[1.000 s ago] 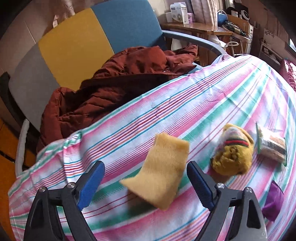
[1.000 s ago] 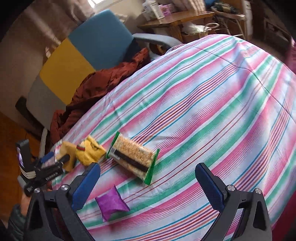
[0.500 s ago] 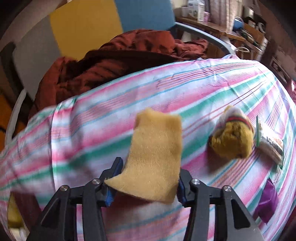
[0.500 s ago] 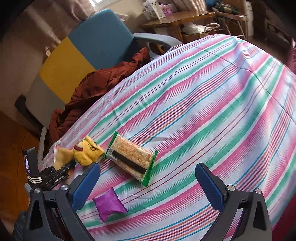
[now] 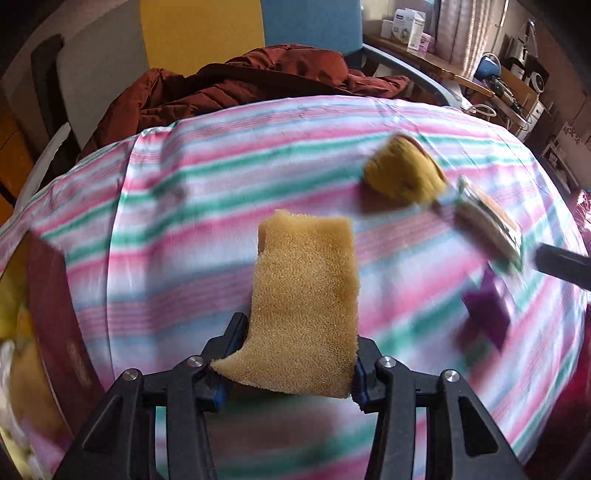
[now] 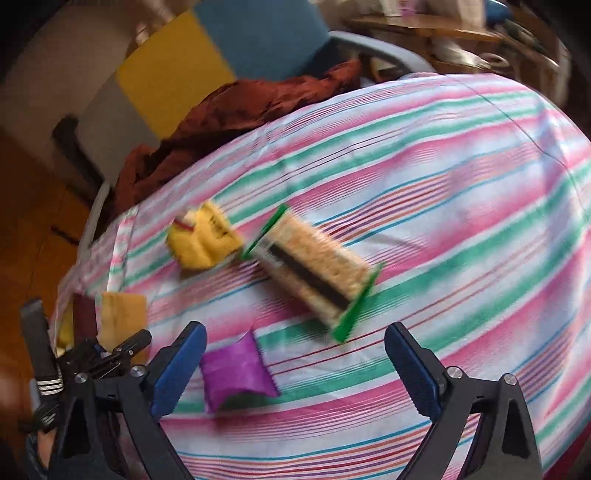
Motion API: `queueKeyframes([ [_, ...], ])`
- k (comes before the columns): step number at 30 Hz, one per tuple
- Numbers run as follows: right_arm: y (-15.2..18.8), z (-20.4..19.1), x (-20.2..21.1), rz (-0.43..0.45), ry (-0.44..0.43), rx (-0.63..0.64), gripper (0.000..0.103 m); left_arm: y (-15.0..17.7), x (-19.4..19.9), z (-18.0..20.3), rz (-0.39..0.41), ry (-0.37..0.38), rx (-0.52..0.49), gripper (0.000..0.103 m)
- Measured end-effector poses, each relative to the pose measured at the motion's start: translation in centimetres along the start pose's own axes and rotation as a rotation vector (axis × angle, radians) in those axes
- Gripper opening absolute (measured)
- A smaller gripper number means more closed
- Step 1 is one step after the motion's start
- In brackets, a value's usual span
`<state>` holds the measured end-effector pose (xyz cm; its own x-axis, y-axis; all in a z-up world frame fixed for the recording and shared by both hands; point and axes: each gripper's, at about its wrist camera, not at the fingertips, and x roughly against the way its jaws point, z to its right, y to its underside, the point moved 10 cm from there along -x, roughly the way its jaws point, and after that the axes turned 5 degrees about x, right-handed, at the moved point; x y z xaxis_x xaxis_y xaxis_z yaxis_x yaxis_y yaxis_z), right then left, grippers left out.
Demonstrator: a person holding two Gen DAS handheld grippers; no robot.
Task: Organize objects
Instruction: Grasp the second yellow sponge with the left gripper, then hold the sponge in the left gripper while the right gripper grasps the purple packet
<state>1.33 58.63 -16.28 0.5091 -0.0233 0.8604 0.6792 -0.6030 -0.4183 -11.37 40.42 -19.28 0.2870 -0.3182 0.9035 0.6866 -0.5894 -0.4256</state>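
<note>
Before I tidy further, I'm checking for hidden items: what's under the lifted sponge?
Only striped cloth shows around the sponge; the patch directly behind it is hidden.

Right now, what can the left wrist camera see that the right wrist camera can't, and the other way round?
Only the left wrist view shows the sponge's pitted surface up close, pinched between the left gripper's blue fingers, plus a white box on the far shelf.

Only the right wrist view shows the right gripper wide open above the purple packet, and the cracker pack's dark stripe clearly.

Both share the striped cloth, the yellow plush toy, the red-brown jacket and the colour-block chair.
</note>
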Motion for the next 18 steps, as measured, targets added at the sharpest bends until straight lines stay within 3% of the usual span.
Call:
queueKeyframes([
  [6, 1.5, -2.6, -2.1, -0.059, 0.014, 0.124, 0.095, 4.5, 2.3, 1.2, 0.052, 0.023, -0.028, 0.049],
  [10, 1.8, -2.6, -2.3, -0.070, 0.022, 0.129, 0.096, 6.1, 3.4, 1.0, 0.079, 0.037, -0.014, 0.049],
  [11, 2.0, -2.4, -2.3, -0.083, -0.001, 0.106, 0.096, 6.3, 3.5, 1.0, 0.085, 0.038, -0.017, 0.049],
  [14, 3.2, -2.8, -1.8, -0.150, -0.185, -0.027, 0.096, 6.6, 3.6, 0.7, 0.093, 0.048, -0.022, 0.049],
  [18, 4.5, -3.8, -0.6, -0.186, -0.235, -0.045, 0.096, 6.8, 3.7, 0.7, 0.101, 0.062, -0.020, 0.049],
])
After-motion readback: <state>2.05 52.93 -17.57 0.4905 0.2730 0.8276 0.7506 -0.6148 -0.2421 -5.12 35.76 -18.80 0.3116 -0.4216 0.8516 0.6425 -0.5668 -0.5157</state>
